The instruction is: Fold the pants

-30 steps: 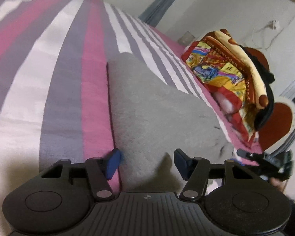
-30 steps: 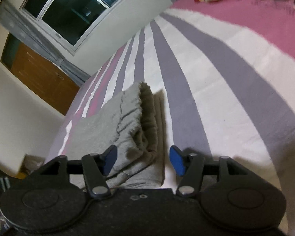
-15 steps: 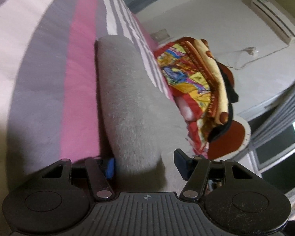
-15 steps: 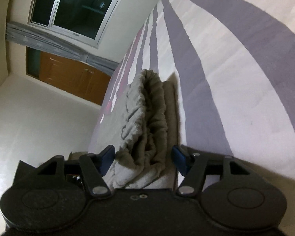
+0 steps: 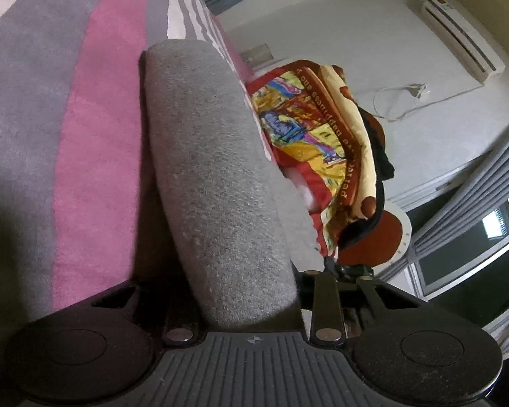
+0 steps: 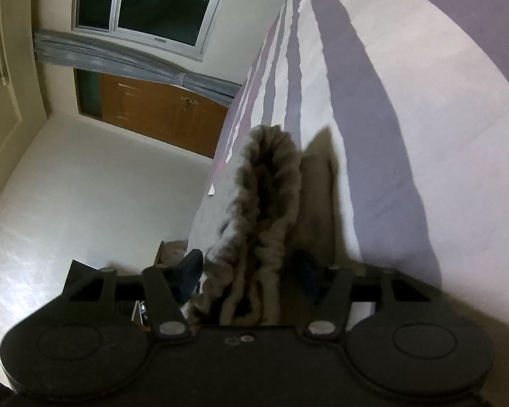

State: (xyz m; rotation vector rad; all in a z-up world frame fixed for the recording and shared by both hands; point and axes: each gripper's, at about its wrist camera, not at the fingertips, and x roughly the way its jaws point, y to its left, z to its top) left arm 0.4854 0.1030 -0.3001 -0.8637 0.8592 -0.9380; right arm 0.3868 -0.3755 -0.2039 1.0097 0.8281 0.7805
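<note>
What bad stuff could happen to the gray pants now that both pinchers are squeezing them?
The right gripper is closing on the bunchy waistband of the gray pants; only some layers may get caught, so the rest could sag. The left gripper is closing on a thick fold, which might slip out when lifted. The pants could also drag the striped blanket.

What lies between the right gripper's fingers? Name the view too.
The gathered waistband of the grey pants lies between the closing jaws of the right gripper, in the right wrist view.

Both wrist views skim low along the gray pants, close.
</note>
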